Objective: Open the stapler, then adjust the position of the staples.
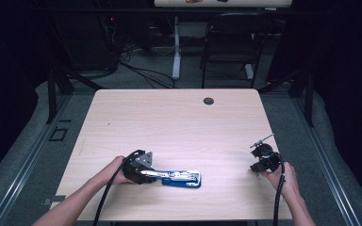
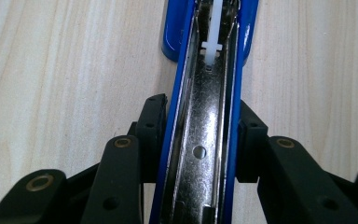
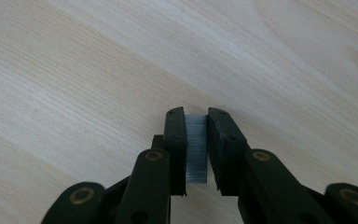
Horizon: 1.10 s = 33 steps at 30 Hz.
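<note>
A blue stapler (image 1: 184, 179) lies open on the wooden table (image 1: 169, 127) near its front edge. My left gripper (image 1: 158, 175) is shut on its near end. In the left gripper view the black pads (image 2: 151, 121) press both blue sides of the stapler (image 2: 205, 140), whose shiny metal channel faces up with a white plastic pusher (image 2: 213, 44) at its far end. My right gripper (image 1: 263, 162) is held at the table's front right, apart from the stapler. In the right gripper view that gripper (image 3: 196, 116) is shut on a short grey strip of staples (image 3: 196, 147) above bare wood.
A dark cable grommet (image 1: 209, 100) sits in the table's far edge. Beyond the table stand a black chair (image 1: 231, 42) and a white desk leg (image 1: 176, 47), with cables on the floor. Metal rails run along both sides of the table.
</note>
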{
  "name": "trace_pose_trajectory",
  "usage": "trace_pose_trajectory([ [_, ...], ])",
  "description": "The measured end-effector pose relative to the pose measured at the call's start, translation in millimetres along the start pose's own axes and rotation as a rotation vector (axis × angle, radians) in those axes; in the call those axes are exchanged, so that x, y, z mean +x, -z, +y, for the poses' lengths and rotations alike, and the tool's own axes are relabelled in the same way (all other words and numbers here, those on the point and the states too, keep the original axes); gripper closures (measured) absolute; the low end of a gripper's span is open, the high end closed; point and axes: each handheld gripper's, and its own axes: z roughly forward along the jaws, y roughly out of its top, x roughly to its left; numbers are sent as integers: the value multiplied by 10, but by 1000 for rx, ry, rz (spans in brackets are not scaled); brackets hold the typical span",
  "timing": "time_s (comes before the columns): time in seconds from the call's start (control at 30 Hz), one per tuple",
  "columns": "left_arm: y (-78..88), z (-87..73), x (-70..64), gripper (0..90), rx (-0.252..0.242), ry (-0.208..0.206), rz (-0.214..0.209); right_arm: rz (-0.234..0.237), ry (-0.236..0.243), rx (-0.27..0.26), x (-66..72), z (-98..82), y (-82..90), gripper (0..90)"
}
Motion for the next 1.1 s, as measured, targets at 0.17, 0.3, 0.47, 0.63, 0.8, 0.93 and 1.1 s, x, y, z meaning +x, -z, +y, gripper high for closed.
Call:
trace_pose_trajectory([
  [0.17,7,5,7,629,9,-3,-17,-2,7,1,17,4,21,787],
  [0.3,8,5,7,629,9,-3,-18,-3,11,0,29,9,29,788],
  [0.47,7,7,7,629,10,-3,-18,1,5,-18,47,8,35,788],
  [0.63,7,4,9,629,8,-2,-18,2,21,-13,48,26,62,788],
  [0.8,7,5,7,629,8,-3,-17,7,25,-21,70,39,72,788],
  [0.93,7,5,8,629,8,-3,-17,22,29,-43,102,52,89,789],
  [1.1,7,4,8,629,8,-3,-17,29,48,-50,150,78,100,788],
])
